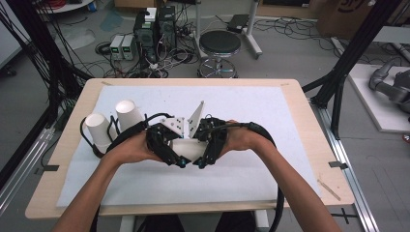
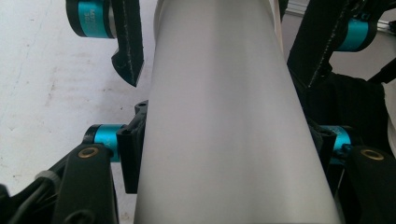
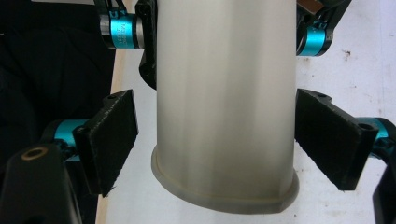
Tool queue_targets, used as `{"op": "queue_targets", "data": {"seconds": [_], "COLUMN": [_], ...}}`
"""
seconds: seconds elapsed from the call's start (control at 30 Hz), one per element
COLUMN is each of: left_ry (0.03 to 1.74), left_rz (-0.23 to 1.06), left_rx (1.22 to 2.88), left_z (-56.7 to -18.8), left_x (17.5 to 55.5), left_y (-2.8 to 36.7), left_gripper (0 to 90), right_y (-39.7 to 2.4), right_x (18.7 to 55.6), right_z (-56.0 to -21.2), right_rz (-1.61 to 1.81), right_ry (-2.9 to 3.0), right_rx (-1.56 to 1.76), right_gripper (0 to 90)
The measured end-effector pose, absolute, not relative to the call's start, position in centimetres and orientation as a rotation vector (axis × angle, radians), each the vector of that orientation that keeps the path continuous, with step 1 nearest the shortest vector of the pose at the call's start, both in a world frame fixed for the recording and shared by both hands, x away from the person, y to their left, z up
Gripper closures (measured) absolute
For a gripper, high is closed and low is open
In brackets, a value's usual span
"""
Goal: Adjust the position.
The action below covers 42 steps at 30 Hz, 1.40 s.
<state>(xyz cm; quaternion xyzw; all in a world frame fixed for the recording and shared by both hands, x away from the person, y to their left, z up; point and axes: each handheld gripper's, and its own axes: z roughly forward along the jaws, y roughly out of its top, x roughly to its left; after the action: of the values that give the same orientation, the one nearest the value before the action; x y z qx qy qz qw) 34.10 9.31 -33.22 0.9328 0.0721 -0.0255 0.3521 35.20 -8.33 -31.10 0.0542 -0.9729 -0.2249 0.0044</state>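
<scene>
A white paper cup lies sideways between both grippers, just above the white mat. My left gripper is shut on the cup; in the left gripper view its jaws press both sides of the cup. My right gripper faces it from the other side and is open. In the right gripper view its pads stand around the rim end of the cup, with a gap on the left and the right pad close to or touching the wall.
Two more white paper cups stand upside down at the mat's left, close behind my left hand. The wooden table edge frames the mat. A stool and cables sit on the floor beyond.
</scene>
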Motion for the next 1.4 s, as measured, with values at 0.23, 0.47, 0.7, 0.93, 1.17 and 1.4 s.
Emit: {"op": "queue_targets", "data": {"seconds": [0.23,0.47,0.7,0.93,1.17,1.4], "left_ry": [0.182,0.193,0.220,0.230,0.241,0.249], "left_rz": [-0.055,-0.042,-0.047,-0.039,-0.031,-0.020], "left_rx": [2.404,2.356,2.299,2.238,2.189,2.140], "left_z": [-33.0,-32.9,-33.7,-33.8,-33.9,-33.8], "left_x": [33.9,33.6,33.5,33.3,33.1,33.0], "left_y": [9.5,10.0,11.0,11.8,12.5,13.2], "left_gripper": [34.9,34.8,34.8,34.7,34.7,34.7], "right_y": [-8.9,-9.9,-11.3,-12.2,-12.6,-13.1], "right_x": [35.3,35.4,35.3,35.2,35.3,35.3], "right_z": [-30.8,-30.4,-30.7,-29.7,-29.5,-29.2], "right_rz": [-0.747,-0.840,-0.929,-1.038,-1.068,-1.092], "right_ry": [-3.041,-3.018,-2.992,-2.974,-2.972,-2.973], "right_rx": [0.146,0.140,0.091,0.076,0.061,0.036], "right_gripper": [14.3,14.3,14.3,14.3,14.3,14.3]}}
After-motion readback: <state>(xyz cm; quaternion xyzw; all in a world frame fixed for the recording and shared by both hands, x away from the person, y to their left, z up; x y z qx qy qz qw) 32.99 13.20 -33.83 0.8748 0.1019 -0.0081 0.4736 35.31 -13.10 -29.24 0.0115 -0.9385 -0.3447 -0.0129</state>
